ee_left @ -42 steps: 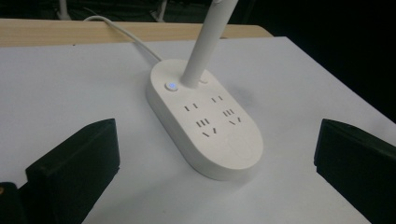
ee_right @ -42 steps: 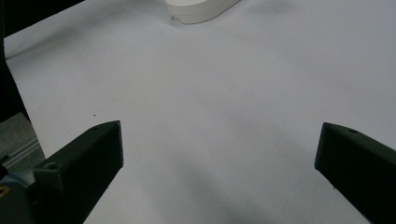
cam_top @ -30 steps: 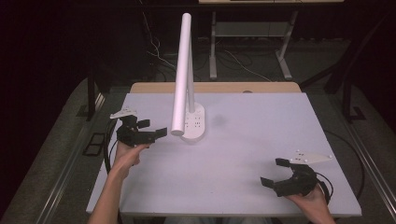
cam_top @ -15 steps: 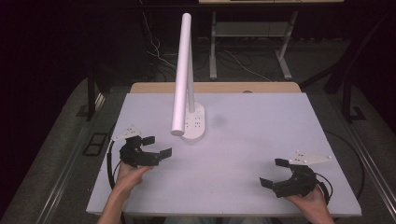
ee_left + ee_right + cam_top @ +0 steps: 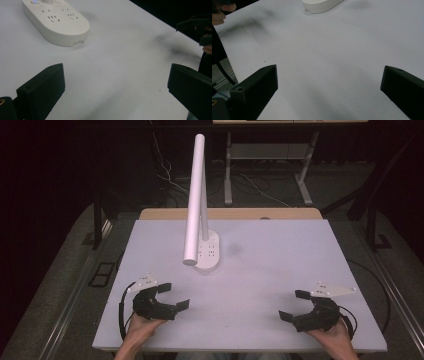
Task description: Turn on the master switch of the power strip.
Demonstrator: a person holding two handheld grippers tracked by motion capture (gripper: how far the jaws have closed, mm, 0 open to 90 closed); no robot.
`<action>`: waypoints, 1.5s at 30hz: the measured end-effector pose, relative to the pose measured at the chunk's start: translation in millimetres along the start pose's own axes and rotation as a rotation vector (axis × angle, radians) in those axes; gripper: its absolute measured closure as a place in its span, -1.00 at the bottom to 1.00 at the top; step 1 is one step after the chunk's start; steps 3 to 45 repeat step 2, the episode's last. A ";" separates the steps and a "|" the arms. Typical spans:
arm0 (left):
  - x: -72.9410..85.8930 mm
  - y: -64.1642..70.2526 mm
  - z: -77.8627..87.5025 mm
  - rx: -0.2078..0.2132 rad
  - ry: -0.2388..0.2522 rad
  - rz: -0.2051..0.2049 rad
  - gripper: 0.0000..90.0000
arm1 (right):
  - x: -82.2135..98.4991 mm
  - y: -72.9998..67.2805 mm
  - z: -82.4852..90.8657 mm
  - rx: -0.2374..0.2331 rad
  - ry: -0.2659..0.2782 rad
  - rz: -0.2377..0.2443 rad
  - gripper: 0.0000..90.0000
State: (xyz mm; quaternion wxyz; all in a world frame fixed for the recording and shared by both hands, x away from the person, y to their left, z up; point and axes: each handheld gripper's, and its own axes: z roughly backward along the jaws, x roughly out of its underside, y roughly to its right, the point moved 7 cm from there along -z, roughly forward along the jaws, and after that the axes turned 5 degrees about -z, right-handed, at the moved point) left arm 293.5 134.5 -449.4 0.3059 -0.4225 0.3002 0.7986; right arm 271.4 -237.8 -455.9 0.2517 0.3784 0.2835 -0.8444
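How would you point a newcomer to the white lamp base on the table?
On the pale table, look at the far half, left of centre. The lamp base is a white oval slab with small socket holes, and a long white tube leans over it.

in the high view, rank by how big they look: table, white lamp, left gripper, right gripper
1. table
2. white lamp
3. left gripper and right gripper: both black, open and near the front edge, they look about alike, so I would not rank them.
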 end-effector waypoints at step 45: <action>2.5 0.3 -0.7 -0.002 -0.007 -0.003 -0.99 | 0.1 -0.4 -0.2 -0.001 0.000 -0.003 -0.99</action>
